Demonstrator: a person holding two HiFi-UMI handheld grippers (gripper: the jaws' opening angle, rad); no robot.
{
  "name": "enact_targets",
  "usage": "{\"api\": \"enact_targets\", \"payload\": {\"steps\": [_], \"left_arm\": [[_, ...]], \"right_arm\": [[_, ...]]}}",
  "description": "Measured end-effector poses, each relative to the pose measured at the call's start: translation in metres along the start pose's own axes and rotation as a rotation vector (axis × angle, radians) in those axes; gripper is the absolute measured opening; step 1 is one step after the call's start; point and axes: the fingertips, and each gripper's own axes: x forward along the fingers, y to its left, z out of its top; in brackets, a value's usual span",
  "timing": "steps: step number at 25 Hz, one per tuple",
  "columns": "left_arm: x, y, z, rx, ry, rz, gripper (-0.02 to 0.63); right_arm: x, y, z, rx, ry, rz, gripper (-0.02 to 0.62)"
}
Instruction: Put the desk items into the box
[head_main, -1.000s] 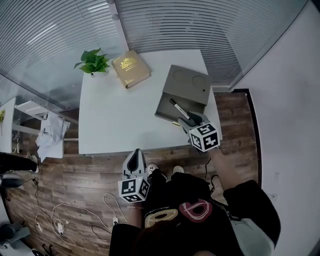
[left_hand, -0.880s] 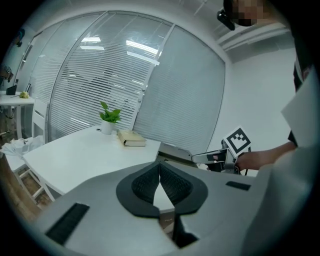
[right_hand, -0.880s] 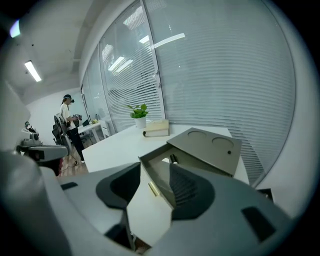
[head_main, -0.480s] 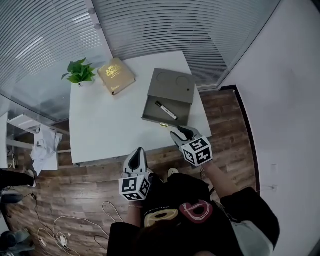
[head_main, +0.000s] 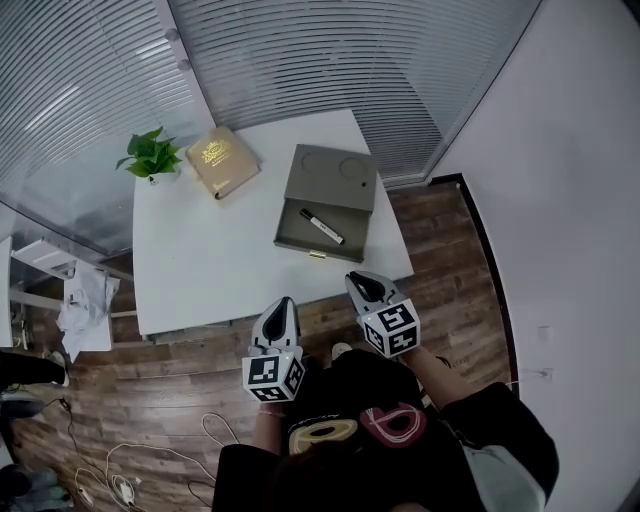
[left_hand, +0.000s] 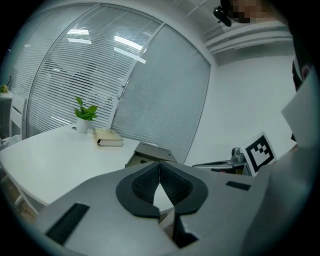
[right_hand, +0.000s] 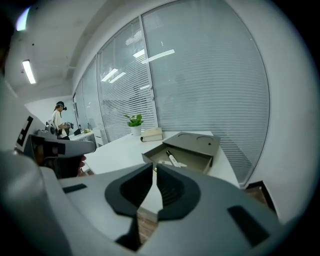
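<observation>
Head view: marker lies slantwise inside the box, in its open tray, black cap end twd the far-left corner. Box is grey-olive. Its tray half faces the person & the half w/ 2 round recesses sits behind it. It stands on the white table, near the table's right-front corner. A small brass bit shows at the middle of the tray's front wall; can't tell what it is.

Right gripper hovers just in front of the box, past the table edge & over the wood floor, tips aimed at the box. In the right gripper view its jaws are closing. Only a thin slit is left btwn the pads, nothing in it, no contact w/ box or marker.

Left gripper hangs to the front-left of the box, farther from it than the right one, also off the table. In the left gripper view its jaws are clenched, pad tips meeting, empty.

Book, tan cover, lies left of the box, well apart. Potted plant stands further left, beside the book at the table's far-left corner.

Glass wall w/ blinds runs behind the box. Cables lie on the floor far front-left.
</observation>
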Motion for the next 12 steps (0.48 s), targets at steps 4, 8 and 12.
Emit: {"api": "enact_targets", "payload": {"steps": [4,8,12], "left_arm": [[0.001,-0.006,-0.003,0.008,0.008,-0.017,0.017],[0.000,-0.011,-0.007,0.012,0.018,-0.028,0.017],[0.000,-0.012,-0.009,0.011,0.029,-0.034,0.017]], "right_arm": [[-0.006,0.000,0.002,0.002,-0.032,-0.016,0.012],[-0.012,-0.001,0.005,-0.003,-0.062,-0.032,0.010],[-0.014,-0.003,0.001,-0.013,-0.051,-0.057,0.009]]}}
